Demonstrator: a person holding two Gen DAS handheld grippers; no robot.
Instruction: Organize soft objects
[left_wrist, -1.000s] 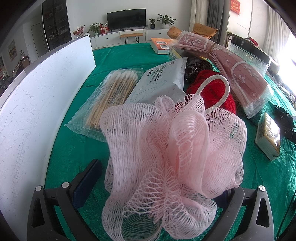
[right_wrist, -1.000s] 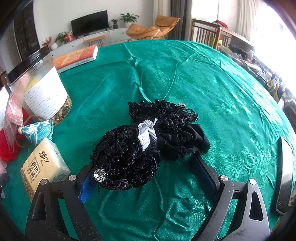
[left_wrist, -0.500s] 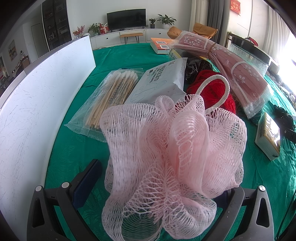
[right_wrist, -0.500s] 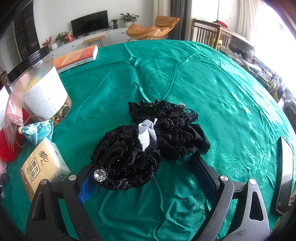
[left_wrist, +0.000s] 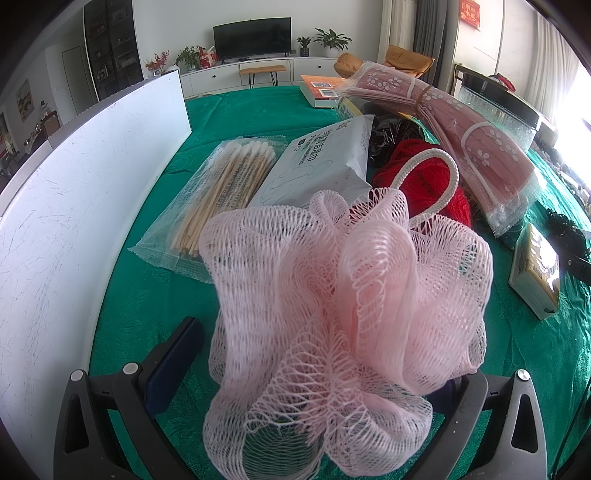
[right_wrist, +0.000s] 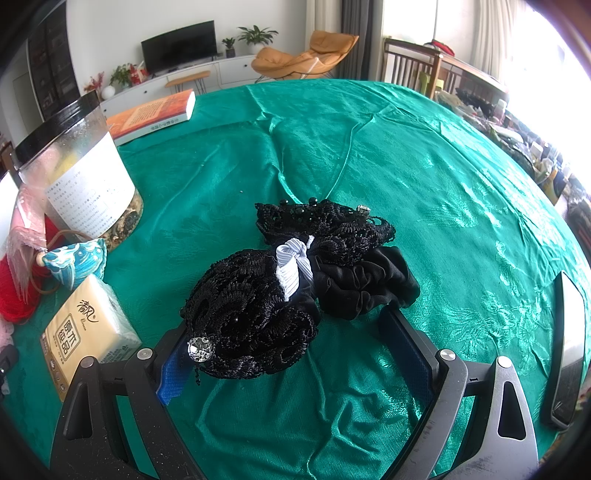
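Observation:
A pink mesh bath pouf (left_wrist: 343, 306) lies on the green tablecloth between the fingers of my left gripper (left_wrist: 317, 365), which is open; the right finger is mostly hidden behind the mesh. A pile of black lace and fabric scrunchies (right_wrist: 295, 284) with a white striped bow and a rhinestone lies between the fingers of my right gripper (right_wrist: 291, 350), which is open. Its left finger (right_wrist: 173, 365) touches the lace edge.
Left wrist view: a white board (left_wrist: 74, 206) on the left, a cotton swab pack (left_wrist: 221, 184), a white pouch (left_wrist: 317, 166), red yarn (left_wrist: 421, 181), a pink mask pack (left_wrist: 472, 140), a tissue pack (left_wrist: 532, 273). Right wrist view: a clear jar (right_wrist: 81, 173), a book (right_wrist: 151, 118), a tissue pack (right_wrist: 85, 328), a phone (right_wrist: 569, 350).

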